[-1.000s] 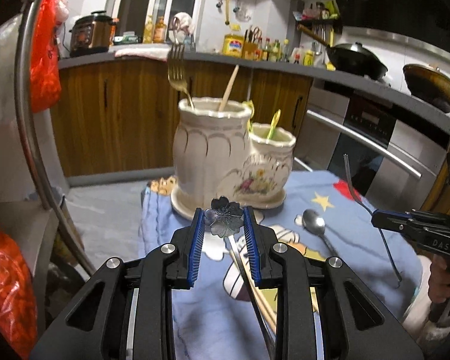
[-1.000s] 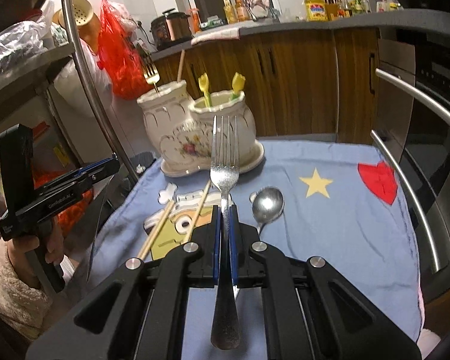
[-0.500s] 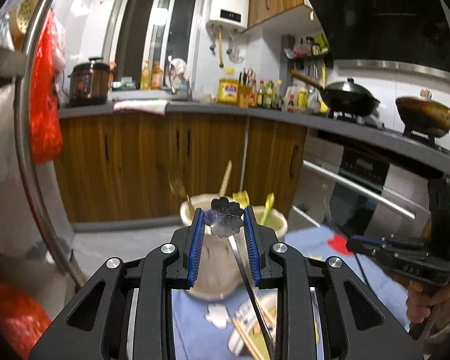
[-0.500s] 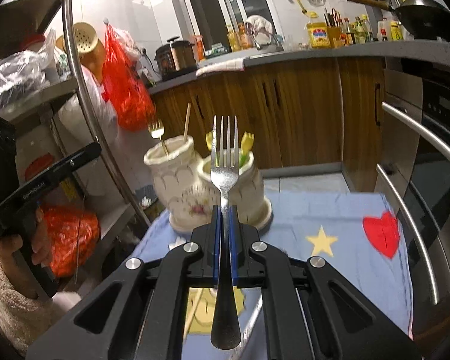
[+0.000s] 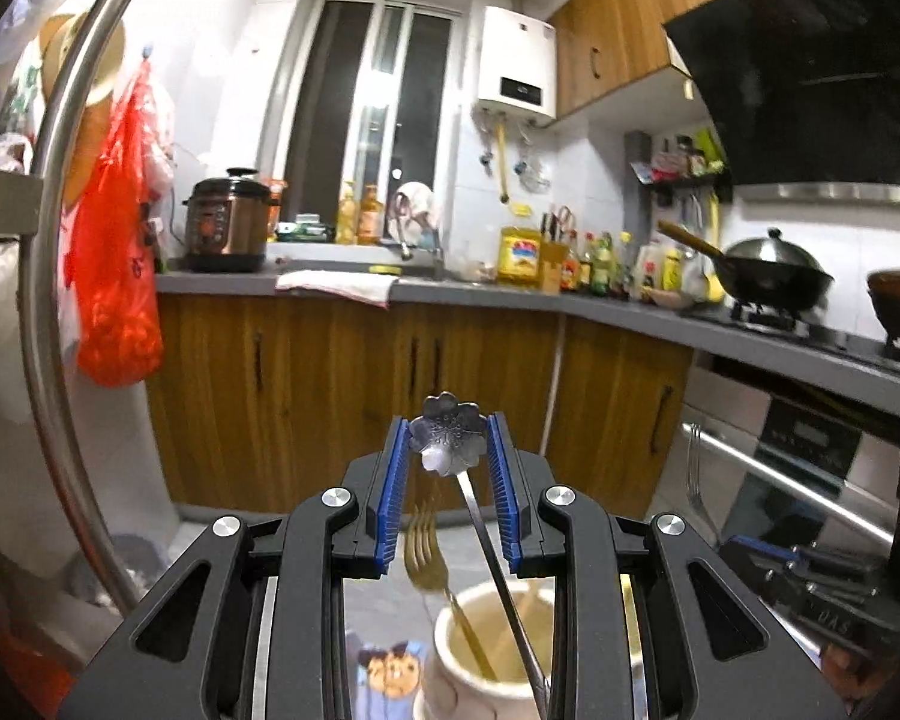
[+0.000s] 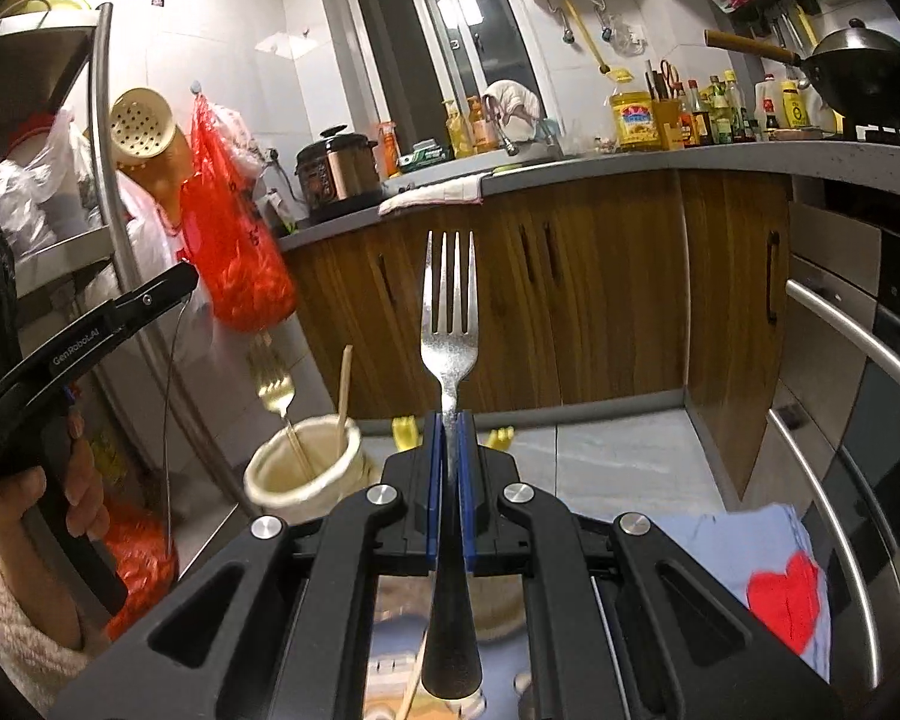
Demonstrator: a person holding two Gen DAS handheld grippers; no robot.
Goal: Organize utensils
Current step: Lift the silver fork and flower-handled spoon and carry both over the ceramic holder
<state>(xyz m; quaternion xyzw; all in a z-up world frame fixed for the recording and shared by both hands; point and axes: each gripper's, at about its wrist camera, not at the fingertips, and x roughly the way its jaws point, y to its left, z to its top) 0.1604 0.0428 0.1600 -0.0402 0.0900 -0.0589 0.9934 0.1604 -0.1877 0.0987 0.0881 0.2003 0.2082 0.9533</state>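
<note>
Two hand-held grippers, each clamped on a utensil above the ceramic holder.

The flower-shaped spoon [image 5: 448, 435] is pinched by its bowl in the left hand-held gripper [image 5: 448, 468], handle hanging down; the silver fork [image 6: 450, 354] is gripped upright, tines up, in the nearly closed right hand-held gripper [image 6: 449, 480]; beyond and below, a gold fork [image 6: 274, 387] and a wooden stick [image 6: 344, 387] are seen in the cream ceramic holder [image 6: 306, 474]; the blue cloth [image 6: 750, 546] covers the surface; wooden cabinets [image 6: 600, 294] stand behind.
</note>
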